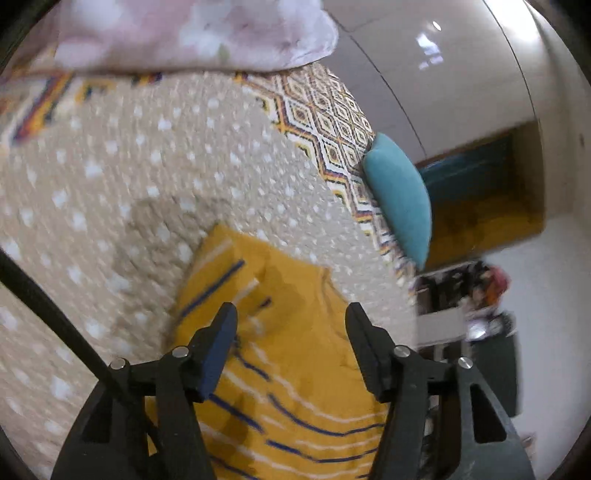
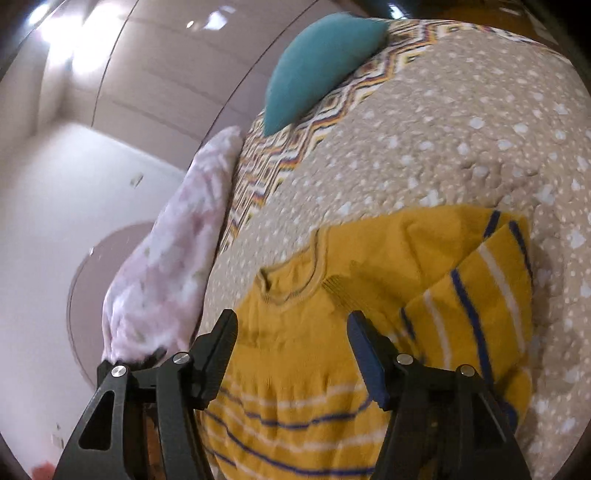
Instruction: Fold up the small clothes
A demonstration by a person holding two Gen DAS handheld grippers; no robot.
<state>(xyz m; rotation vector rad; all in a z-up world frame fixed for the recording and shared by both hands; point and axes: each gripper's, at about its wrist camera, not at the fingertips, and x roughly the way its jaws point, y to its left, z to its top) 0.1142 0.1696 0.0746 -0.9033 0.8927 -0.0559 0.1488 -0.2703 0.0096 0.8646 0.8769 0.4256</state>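
Observation:
A small mustard-yellow sweater (image 1: 291, 369) with blue and white stripes lies on a beige dotted blanket (image 1: 129, 192). In the right wrist view the sweater (image 2: 332, 332) shows its neckline near the middle, with one striped sleeve (image 2: 476, 295) folded over its body on the right. My left gripper (image 1: 291, 317) is open and empty, just above the sweater. My right gripper (image 2: 291, 325) is open and empty, above the sweater just below its neckline.
A teal cushion (image 1: 400, 195) (image 2: 317, 59) and a pink floral pillow (image 1: 192, 33) (image 2: 166, 258) lie on a patterned bedspread (image 1: 325, 122) at the blanket's far edge. A black cable (image 1: 55, 317) crosses the left wrist view. The room floor and furniture (image 1: 476, 295) lie beyond the bed.

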